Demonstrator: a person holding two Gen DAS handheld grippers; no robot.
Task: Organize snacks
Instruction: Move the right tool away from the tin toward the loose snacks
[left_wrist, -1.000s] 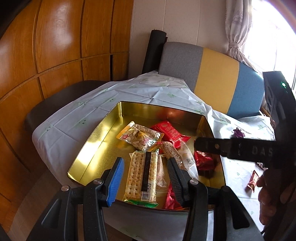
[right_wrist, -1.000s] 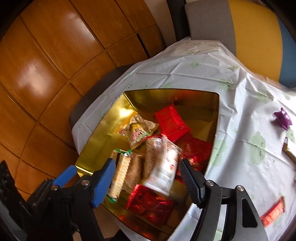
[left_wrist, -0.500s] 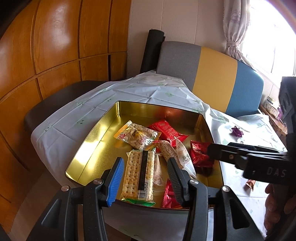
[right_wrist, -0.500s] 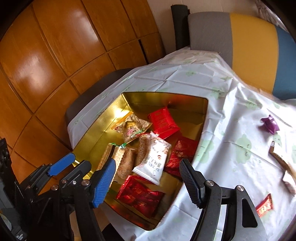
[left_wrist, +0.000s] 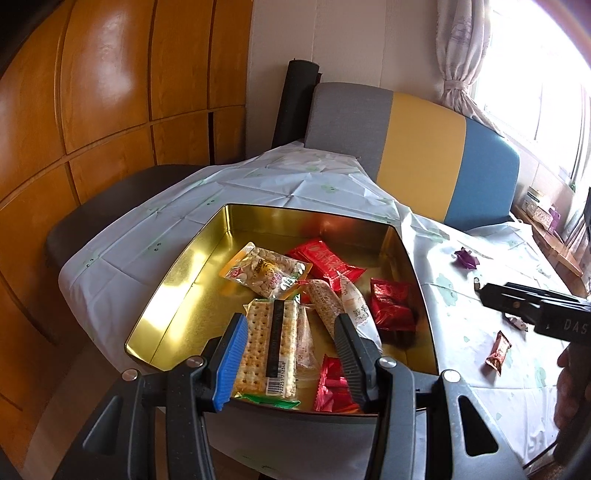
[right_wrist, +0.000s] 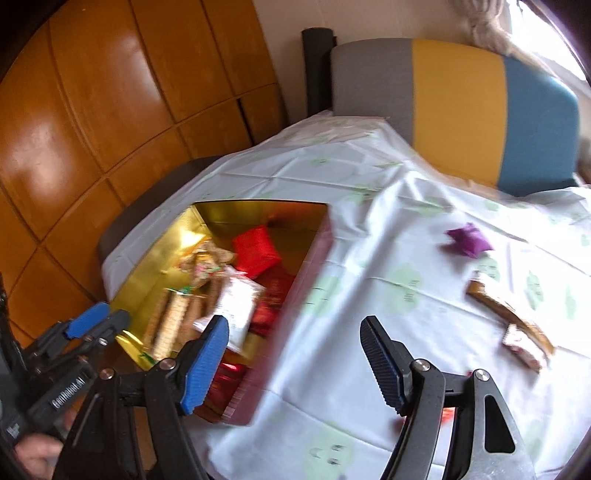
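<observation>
A gold tin (left_wrist: 177, 273) on the white tablecloth holds several snacks: a cracker pack (left_wrist: 269, 347), a peanut bag (left_wrist: 266, 271), a red packet (left_wrist: 325, 258), a white packet (left_wrist: 354, 306) and dark red foil packs (left_wrist: 391, 306). My left gripper (left_wrist: 291, 347) hovers open over the tin's near edge, gripping nothing. My right gripper (right_wrist: 295, 332) is over the cloth just right of the tin (right_wrist: 314, 258), its jaws opening with nothing between them. Loose on the cloth lie a purple wrapper (right_wrist: 469, 240), a gold bar (right_wrist: 506, 314), a small pale packet (right_wrist: 524, 347) and a red candy (left_wrist: 498, 352).
A grey, yellow and blue seat back (left_wrist: 424, 147) stands behind the table. A dark chair (left_wrist: 110, 206) sits at the left under wood wall panels. The table's near edge runs just below the tin. A person's hand (left_wrist: 572, 387) holds the right gripper.
The white packet that hung between the right fingers now lies in the tin. The right gripper has swung right, off the tin and over the cloth. The left gripper has stayed put.
</observation>
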